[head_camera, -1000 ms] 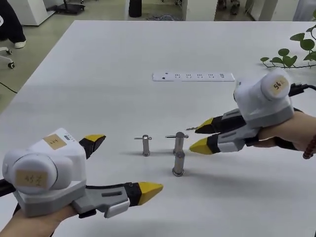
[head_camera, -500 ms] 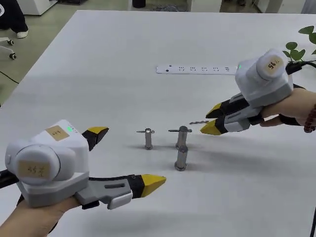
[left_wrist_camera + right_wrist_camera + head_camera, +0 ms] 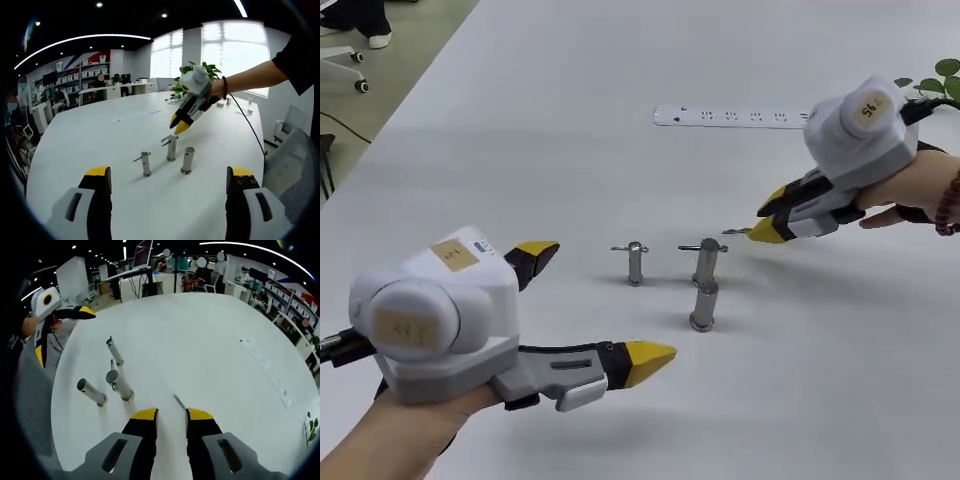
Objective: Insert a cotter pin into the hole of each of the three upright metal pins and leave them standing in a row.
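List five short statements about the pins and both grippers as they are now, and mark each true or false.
1. The right gripper holds a cotter pin. True.
2. All three upright pins already carry one. False: the left metal pin and rear metal pin do; the front metal pin is bare.
3. The left gripper is open and holds nothing. True.
4. The three pins stand in one straight row. False: the front metal pin stands nearer the person, which makes a triangle.
5. A power strip lies on the table beyond the pins. True.
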### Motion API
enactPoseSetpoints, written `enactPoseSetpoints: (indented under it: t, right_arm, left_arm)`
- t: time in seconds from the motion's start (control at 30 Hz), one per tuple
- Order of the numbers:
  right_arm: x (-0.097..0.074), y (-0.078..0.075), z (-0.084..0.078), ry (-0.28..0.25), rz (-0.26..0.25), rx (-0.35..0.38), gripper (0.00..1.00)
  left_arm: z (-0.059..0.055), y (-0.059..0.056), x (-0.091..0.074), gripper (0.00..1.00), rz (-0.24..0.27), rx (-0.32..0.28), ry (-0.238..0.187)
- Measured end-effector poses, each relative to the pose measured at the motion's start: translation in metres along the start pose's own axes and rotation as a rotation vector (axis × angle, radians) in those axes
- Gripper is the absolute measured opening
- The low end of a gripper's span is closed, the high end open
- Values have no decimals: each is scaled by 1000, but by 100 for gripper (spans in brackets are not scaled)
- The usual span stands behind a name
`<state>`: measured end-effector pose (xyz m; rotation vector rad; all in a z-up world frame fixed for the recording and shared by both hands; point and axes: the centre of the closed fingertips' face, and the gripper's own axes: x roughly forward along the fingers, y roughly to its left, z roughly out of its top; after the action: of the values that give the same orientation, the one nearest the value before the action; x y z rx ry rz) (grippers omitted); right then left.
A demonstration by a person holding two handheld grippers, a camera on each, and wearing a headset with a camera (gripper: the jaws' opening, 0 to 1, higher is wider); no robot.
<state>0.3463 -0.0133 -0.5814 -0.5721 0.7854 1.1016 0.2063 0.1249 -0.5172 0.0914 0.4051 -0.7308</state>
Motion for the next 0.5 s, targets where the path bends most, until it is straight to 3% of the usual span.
enactPoseSetpoints:
  t: [0.23,0.5]
  right_arm:
    - [14,-14,-9,24,-11,16,15]
    - [19,-15,-16,56,-10,7,12]
  left_arm:
    - [-2,-1,4,94,-7,-8,1]
    - [-2,2,4,93,-1,-23,0]
